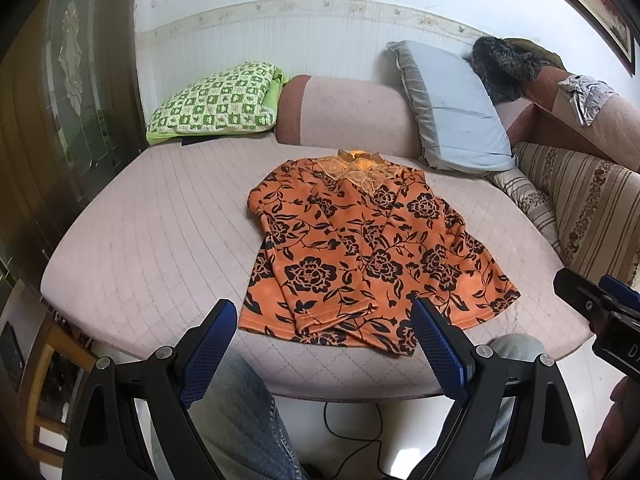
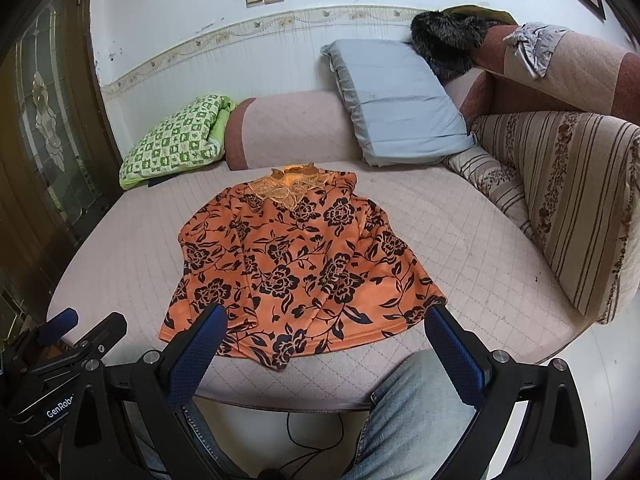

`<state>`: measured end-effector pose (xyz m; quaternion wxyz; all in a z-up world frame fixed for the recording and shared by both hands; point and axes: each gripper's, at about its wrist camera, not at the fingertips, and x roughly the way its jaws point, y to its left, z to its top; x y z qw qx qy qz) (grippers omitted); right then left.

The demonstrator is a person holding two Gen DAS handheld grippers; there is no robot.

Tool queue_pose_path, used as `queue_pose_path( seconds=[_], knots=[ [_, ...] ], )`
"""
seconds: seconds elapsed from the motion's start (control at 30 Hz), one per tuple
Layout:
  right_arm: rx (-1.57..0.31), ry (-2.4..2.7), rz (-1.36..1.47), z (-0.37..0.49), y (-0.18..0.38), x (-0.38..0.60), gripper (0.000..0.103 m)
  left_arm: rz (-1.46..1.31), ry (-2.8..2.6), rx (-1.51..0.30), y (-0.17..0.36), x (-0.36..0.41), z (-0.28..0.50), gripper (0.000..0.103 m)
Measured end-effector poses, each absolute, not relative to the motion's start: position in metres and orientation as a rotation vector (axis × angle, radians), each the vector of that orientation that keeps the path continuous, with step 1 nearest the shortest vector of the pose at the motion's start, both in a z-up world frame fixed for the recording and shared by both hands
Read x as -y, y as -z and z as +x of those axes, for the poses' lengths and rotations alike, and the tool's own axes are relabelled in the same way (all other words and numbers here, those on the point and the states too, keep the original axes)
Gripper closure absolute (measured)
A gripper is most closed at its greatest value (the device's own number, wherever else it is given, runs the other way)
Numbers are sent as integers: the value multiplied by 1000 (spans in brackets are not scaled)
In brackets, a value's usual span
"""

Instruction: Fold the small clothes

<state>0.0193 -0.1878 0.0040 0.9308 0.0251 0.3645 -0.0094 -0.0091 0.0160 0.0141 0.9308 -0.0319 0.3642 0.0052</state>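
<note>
Both tongs are hanging spread wide and gripping nothing. Left tongs (image 1: 323, 320) are filling the bottom of the left wrist view, blue pads (image 1: 210, 350) facing inward, tips sitting over the near hem of the garment in the frame. Right tongs (image 2: 326, 324) are doing likewise at the bottom of the right wrist view; each tool is also showing at the edge of the other's frame, the right one at lower right, the left one at lower left.

Below the tongs, the person's jeans-clad legs (image 2: 412, 412) are showing at bottom centre, with a black cable (image 1: 352, 432) lying on the pale floor between them.

Orange floral top (image 1: 360, 248) is lying at the centre of both frames on the pink quilted sofa seat (image 1: 152, 248), hem nearest the camera, lace collar (image 1: 356, 172) pointing away toward the backrest. Its left side is lying folded in over the body; the cloth is looking mostly flat, rumpled along the near hem.

Further back, upper left: a green checked blanket (image 1: 216, 104) is resting folded against the pink bolster (image 1: 344, 112). Upper right: a grey-blue pillow (image 1: 452, 108) is leaning on the backrest, a dark furry item (image 1: 500, 64) sitting behind it. A striped cushion (image 2: 568, 200) is occupying the right side.
</note>
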Motion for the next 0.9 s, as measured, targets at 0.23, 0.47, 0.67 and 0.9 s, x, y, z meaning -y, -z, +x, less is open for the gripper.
queue_pose_path(
  seconds=[0.23, 0.47, 0.67, 0.9],
  knots=[
    [-784, 15, 57, 39, 11, 189, 4, -83, -9, -790, 0, -22, 23, 14],
    [-836, -83, 92, 83, 37, 197, 8, -177, -3, -885, 31, -51, 99, 14],
    [-909, -226, 137, 150, 72, 192, 15, -273, -78, -914, 59, -100, 188, 15],
    [-934, -406, 133, 244, 82, 149, 17, -355, -137, -888, 77, -148, 278, 15]
  ],
)
